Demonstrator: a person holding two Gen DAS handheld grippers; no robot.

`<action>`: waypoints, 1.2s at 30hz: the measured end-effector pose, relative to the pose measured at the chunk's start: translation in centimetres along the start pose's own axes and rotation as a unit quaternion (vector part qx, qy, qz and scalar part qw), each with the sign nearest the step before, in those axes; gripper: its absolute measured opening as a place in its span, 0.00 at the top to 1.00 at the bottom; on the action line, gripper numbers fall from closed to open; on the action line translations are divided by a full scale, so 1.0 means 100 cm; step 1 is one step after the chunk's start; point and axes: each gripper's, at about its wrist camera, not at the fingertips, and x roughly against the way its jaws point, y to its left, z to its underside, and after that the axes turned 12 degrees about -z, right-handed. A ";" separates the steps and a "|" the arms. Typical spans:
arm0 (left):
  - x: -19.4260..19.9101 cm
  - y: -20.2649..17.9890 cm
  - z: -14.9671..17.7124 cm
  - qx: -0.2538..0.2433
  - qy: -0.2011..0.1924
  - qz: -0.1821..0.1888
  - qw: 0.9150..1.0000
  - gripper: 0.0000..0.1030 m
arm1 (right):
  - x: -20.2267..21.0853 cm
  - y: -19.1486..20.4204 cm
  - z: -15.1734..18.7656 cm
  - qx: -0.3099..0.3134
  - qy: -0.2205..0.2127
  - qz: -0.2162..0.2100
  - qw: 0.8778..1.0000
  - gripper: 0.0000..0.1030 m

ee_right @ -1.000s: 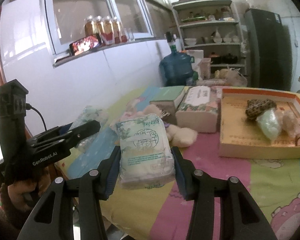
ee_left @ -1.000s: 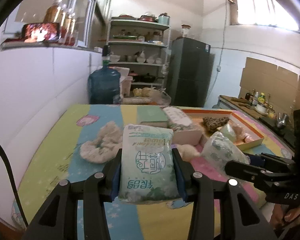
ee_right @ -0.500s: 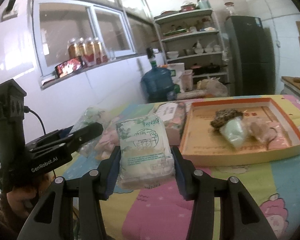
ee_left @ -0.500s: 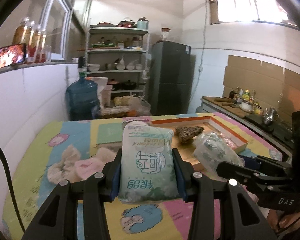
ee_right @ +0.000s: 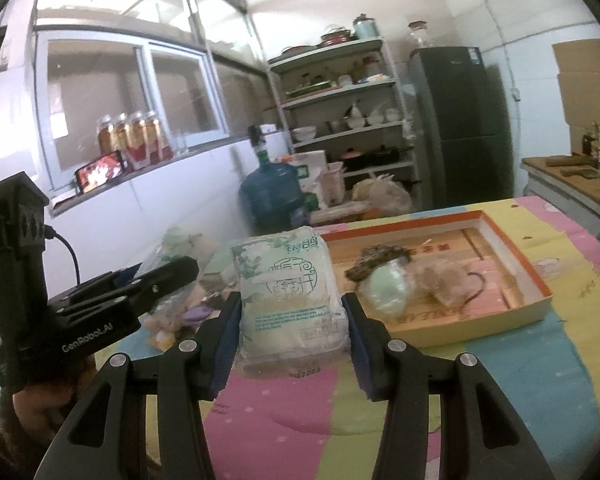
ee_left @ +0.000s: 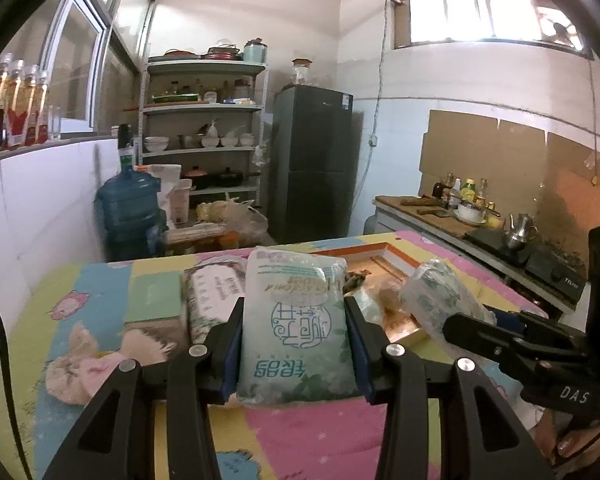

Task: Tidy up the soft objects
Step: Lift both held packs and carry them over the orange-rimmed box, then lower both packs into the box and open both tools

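Note:
My left gripper (ee_left: pixel 294 314) is shut on a pale green tissue pack (ee_left: pixel 296 344), held upright above the colourful table cover. My right gripper (ee_right: pixel 291 304) is shut on a second pack (ee_right: pixel 286 292), clear-wrapped with green print. Each gripper shows in the other's view: the right one (ee_left: pixel 456 326) at the right with its pack (ee_left: pixel 436 300), the left one (ee_right: pixel 184 270) at the left with its pack (ee_right: pixel 176 246). Just beyond the right gripper lies an orange-rimmed tray (ee_right: pixel 516 264) holding a dark patterned item (ee_right: pixel 376 262), a pale green bag (ee_right: pixel 386 286) and a pinkish bag (ee_right: pixel 444 280).
On the table left of the tray lie a wrapped tissue block (ee_left: pixel 216 296), a green box (ee_left: pixel 154 300) and plush toys (ee_left: pixel 84 364). Behind the table stand a water jug (ee_left: pixel 130 208), shelves (ee_left: pixel 204 128) and a fridge (ee_left: pixel 314 168). A counter with a stove (ee_left: pixel 500 236) runs along the right.
Both grippers have swung to the right over the table and risen a little, each still holding its pack. The tray now sits closer in front of them.

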 end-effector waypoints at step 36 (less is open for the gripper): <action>-0.132 -0.049 0.002 0.057 0.097 0.018 0.994 0.56 | -0.019 -0.143 -0.026 -0.074 -0.003 0.094 0.993 0.51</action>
